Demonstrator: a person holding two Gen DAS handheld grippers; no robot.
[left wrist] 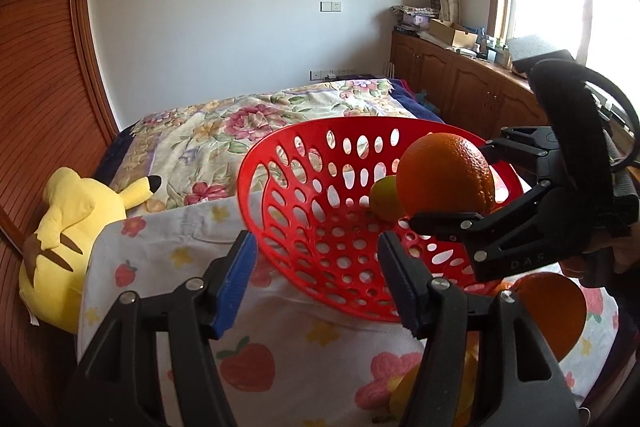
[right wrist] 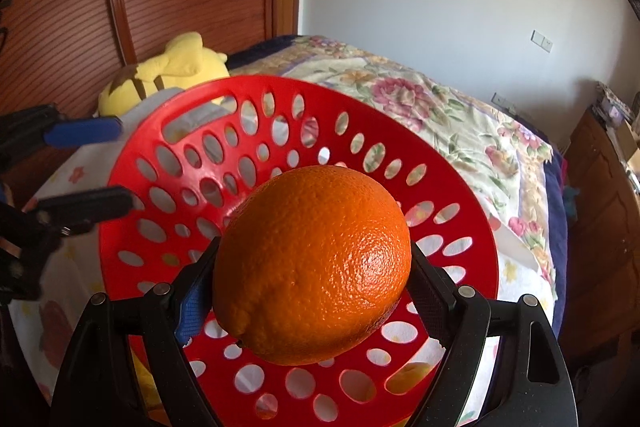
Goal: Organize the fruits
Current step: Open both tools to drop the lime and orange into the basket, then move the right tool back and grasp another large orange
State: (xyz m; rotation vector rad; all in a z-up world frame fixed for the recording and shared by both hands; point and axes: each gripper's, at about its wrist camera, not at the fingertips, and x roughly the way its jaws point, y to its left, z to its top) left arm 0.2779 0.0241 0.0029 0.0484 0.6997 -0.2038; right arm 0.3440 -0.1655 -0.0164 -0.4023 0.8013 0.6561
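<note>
- Fingers of the right gripper (right wrist: 312,303) pinch the large orange (right wrist: 312,263) at its two sides, holding it above the red basket (right wrist: 460,227); the left wrist view shows the same orange (left wrist: 444,175) over the basket's right rim.
- Left gripper (left wrist: 316,281) hangs with its fingers spread and nothing between them, just before the basket's near rim (left wrist: 256,227).
- Inside the basket lies a yellow-green fruit (left wrist: 384,197); another orange (left wrist: 556,315) rests on the strawberry-print cloth (left wrist: 168,251) near its right edge.
- Risks, as I judge them: the rind is round and slick, so a loose pinch could let it roll out; dropped from height, it may strike the fruit below or tip the light basket.
</note>
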